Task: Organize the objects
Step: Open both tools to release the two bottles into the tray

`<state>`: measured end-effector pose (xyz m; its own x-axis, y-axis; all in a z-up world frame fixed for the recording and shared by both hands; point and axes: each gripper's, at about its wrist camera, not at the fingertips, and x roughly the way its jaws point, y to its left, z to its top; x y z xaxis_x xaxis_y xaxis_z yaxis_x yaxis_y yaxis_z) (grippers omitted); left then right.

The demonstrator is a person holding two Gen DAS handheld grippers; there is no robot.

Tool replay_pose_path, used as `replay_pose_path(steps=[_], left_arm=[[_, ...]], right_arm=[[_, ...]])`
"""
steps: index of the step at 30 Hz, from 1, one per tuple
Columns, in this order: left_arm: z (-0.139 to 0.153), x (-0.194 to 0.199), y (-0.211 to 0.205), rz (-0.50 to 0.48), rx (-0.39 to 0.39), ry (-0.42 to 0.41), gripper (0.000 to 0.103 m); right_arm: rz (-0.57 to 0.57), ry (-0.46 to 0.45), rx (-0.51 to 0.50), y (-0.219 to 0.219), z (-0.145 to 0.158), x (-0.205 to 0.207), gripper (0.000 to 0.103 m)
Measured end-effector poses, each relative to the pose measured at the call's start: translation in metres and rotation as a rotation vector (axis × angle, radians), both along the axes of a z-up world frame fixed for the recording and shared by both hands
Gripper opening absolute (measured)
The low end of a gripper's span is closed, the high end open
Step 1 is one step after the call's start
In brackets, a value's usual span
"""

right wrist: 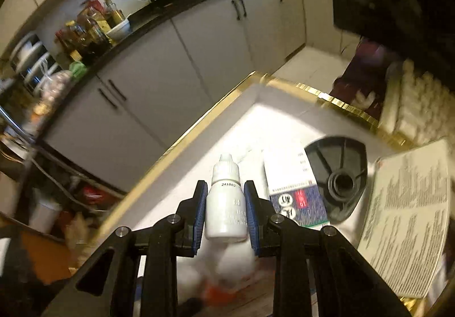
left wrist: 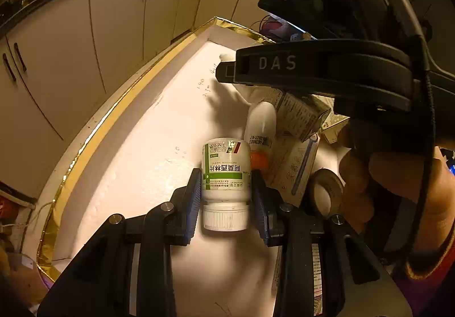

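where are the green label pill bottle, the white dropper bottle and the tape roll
green label pill bottle point(left wrist: 226, 174): left wrist view, on its label
white dropper bottle point(right wrist: 226, 203): right wrist view, on its body
tape roll point(left wrist: 327, 189): left wrist view, on its rim

Black hand-held gripper point(left wrist: 226, 197) w/ blue pads, silver screws

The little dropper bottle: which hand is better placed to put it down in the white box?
Right, probably: its tongs already clamp the dropper bottle above the white box. The left tongs are busy holding the pill bottle.
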<state>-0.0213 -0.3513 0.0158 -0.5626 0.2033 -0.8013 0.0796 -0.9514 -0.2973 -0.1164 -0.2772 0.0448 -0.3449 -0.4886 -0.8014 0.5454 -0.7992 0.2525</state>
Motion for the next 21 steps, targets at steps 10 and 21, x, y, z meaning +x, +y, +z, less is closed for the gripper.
replay_pose_path(steps=[10,21], left_arm=[[0.004,0.011,-0.003,-0.004,0.088,0.032,0.066],[0.021,0.032,0.014,-0.016,0.068,0.056,0.071]], right_arm=[[0.017,0.05,-0.002,0.012,0.008,0.014,0.045],[-0.007,0.099,-0.176,0.08,0.053,0.063,0.063]])
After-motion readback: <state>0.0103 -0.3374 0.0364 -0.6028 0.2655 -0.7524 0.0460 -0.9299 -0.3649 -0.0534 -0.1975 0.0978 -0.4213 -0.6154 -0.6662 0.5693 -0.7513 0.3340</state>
